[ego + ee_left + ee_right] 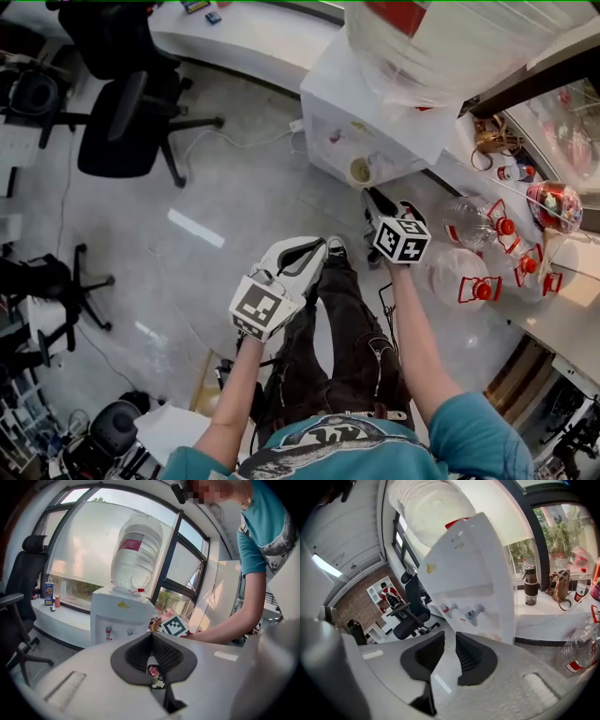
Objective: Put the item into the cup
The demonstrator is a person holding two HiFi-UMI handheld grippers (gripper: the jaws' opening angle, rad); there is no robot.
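A paper cup [361, 172] stands in the niche of the white water dispenser [375, 103], under its taps. In the right gripper view the cup [491, 637] shows pale just beyond the jaws. My left gripper [302, 255] is held above the floor, left of the dispenser, shut on a small pink-and-white packet [154, 676] wedged low between its pads. My right gripper [378, 202] points at the dispenser's front, a little short of the cup. Its jaws stand slightly open [450, 654] with nothing between them.
A large water bottle [441, 37] tops the dispenser. Several empty bottles with red handles [478, 281] lie on the floor at the right, near a jar [553, 206] on the sill. An office chair [122, 122] stands far left. My legs [347, 328] are below the grippers.
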